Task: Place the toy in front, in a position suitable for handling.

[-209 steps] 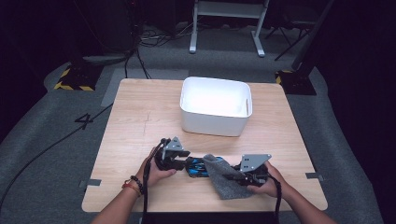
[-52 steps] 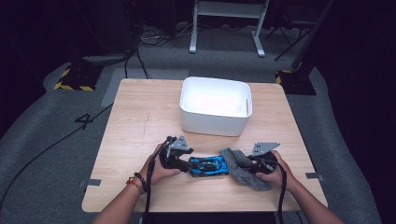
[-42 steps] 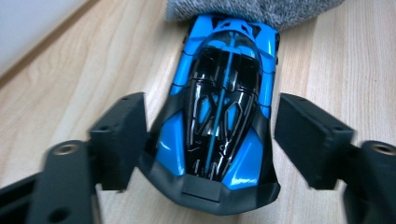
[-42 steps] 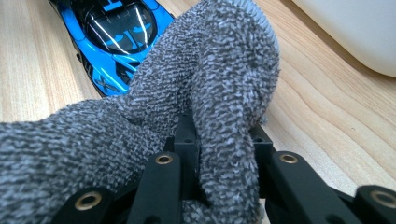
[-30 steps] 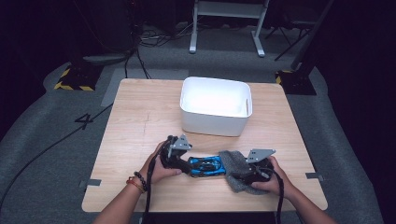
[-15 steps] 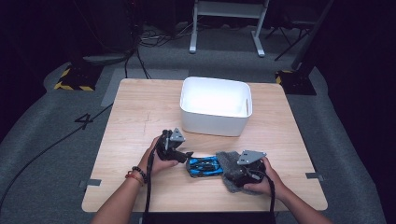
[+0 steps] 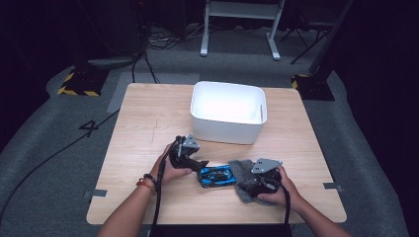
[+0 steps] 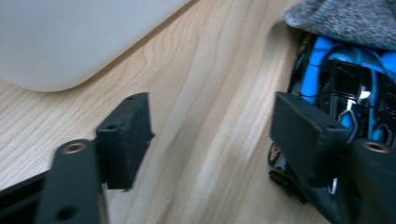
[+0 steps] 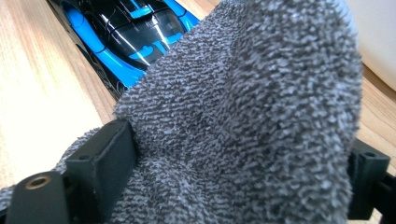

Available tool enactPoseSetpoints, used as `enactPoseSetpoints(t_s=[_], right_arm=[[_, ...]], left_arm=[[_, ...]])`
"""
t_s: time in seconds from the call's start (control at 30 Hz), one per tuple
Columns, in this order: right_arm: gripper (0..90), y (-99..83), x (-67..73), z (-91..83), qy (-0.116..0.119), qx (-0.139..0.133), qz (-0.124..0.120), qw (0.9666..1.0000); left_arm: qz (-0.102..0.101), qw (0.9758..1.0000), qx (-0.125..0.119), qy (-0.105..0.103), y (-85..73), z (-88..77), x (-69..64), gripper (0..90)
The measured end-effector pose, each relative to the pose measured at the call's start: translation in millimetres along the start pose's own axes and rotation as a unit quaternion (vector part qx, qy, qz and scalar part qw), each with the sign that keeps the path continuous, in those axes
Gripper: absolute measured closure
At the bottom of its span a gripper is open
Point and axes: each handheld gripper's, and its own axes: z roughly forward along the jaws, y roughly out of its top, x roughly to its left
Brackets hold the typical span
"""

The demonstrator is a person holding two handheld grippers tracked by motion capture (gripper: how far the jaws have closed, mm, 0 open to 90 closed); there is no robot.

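A blue and black toy car (image 7: 216, 176) lies on the wooden table (image 7: 148, 123) between my two grippers. My left gripper (image 7: 201, 165) is open at the car's left end; in the left gripper view the gripper (image 8: 215, 140) has bare wood between its jaws and the car (image 8: 345, 93) against its right jaw. My right gripper (image 7: 257, 183) is shut on a grey cloth (image 7: 243, 172), which overlaps the car's right end. In the right gripper view the bunched cloth (image 9: 252, 107) bulges between the jaws and hides part of the car (image 9: 126, 37).
A white bin (image 7: 228, 111) stands just behind the car, mid-table; its rounded wall (image 8: 70, 37) is close in the left gripper view. Both forearms come in over the table's front edge. Dark floor, cables and a stand lie beyond the far edge.
My right gripper has carried the cloth leftward from beside the car onto its right end. My left gripper has tilted and shifted slightly at the car's left end.
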Motion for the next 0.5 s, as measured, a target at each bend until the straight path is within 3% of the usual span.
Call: enactPoseSetpoints(t_s=[0.07,0.2,0.23,0.27,0.4,0.5], right_arm=[[14.3,-0.1,-0.6,0.4,-0.006,-0.001,0.002,1.0],[15.1,-0.3,-2.3,0.1,-0.01,-0.002,0.001,0.9999],[15.0,-0.4,-3.1,0.2,-0.01,-0.002,0.002,0.9999],[14.7,-0.3,-3.9,0.5,-0.012,-0.001,0.002,0.9999],[13.4,0.3,-7.5,1.8,-0.026,-0.001,0.005,0.9996],[13.3,0.7,-10.9,2.9,-0.041,0.0,0.011,0.9991]], left_arm=[[-0.001,1.0,0.001,-0.006,-0.7,-2.6,0.2,36.2],[-0.004,0.9995,-0.002,-0.031,-4.1,-9.7,-0.1,34.9],[-0.001,0.9986,0.004,-0.053,-4.7,-10.5,-0.5,35.2],[0.018,0.9976,0.027,-0.061,-5.5,-8.4,-3.6,33.5],[0.021,0.9972,0.019,-0.07,-7.3,-9.7,-9.7,34.2],[0.009,0.9962,0.022,-0.084,-8.6,-9.4,-10.1,35.0]])
